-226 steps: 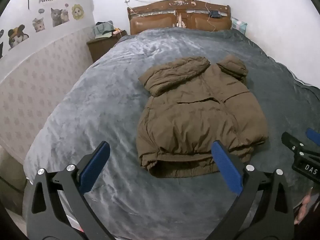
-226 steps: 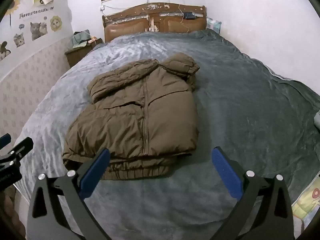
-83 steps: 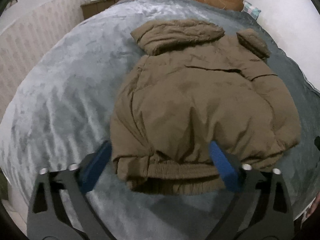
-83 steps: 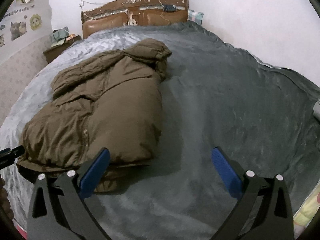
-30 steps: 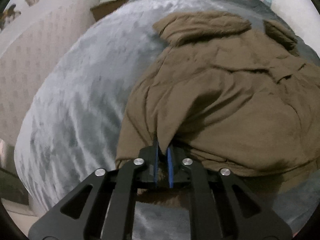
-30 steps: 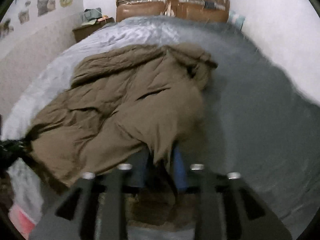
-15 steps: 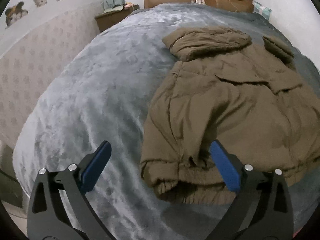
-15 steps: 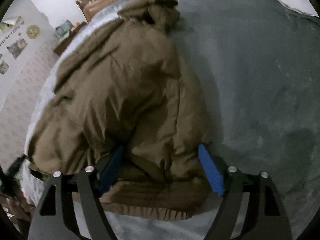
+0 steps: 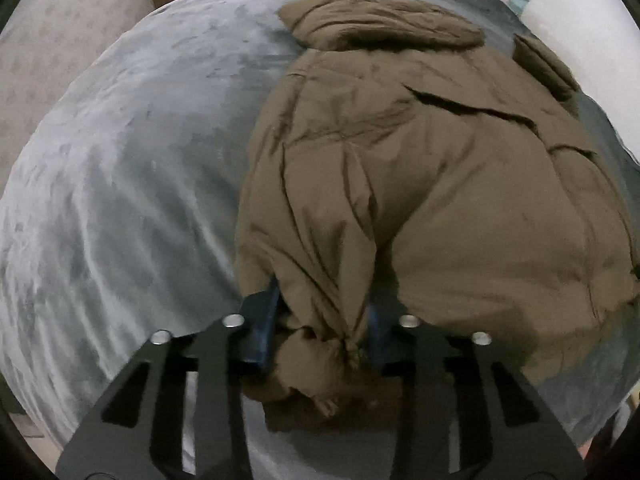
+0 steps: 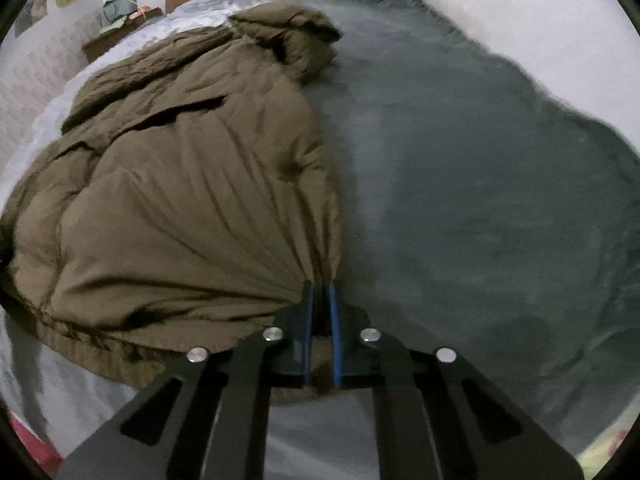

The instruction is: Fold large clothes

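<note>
Jacket (image 9: 420, 168) hem pinched by left claw (image 9: 320, 320), right claw (image 10: 321, 312)

Dim, soft indoor light, with heavy fisheye warp in both views.
Black corners ringed each frame and straight edges bowed. The brown jacket (image 9: 420, 184) cast a shadow onto the grey blanket (image 10: 480, 200) below its hem. The right view was motion-smeared along the blanket's far edge; the white wall (image 10: 520, 12) looked washed out.
</note>
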Tool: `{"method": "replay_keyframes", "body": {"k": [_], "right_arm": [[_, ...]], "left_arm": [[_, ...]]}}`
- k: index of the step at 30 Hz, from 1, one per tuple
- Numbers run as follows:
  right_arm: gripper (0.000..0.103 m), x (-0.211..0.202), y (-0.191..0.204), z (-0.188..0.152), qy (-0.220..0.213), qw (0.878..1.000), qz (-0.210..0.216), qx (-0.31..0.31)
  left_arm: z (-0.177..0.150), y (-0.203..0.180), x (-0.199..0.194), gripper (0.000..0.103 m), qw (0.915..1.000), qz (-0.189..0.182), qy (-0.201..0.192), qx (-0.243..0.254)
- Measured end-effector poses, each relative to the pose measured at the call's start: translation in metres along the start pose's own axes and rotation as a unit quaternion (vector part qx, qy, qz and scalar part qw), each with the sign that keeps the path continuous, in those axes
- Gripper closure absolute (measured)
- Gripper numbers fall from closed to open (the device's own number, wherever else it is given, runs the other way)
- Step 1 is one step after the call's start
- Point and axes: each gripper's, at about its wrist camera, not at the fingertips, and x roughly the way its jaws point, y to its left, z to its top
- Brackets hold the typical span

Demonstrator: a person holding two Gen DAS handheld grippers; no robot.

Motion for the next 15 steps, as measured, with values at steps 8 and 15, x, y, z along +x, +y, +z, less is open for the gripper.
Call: {"method": "replay_keyframes", "body": {"k": [8, 15], "right_arm": [[0.103, -0.003, -0.073, -0.018, 0.028, 0.997, -0.045, 0.062], [0.047, -0.003, -0.043, 0.013, -0.007, 0.999, -0.02, 0.04]], "left_arm": [[-0.024, 0.006, -0.026, 0.061, 0.9996, -0.003, -0.027, 0.01], [0.026, 0.002, -0.047, 0.014, 0.9959, 0.023, -0.087, 0.005]]}}
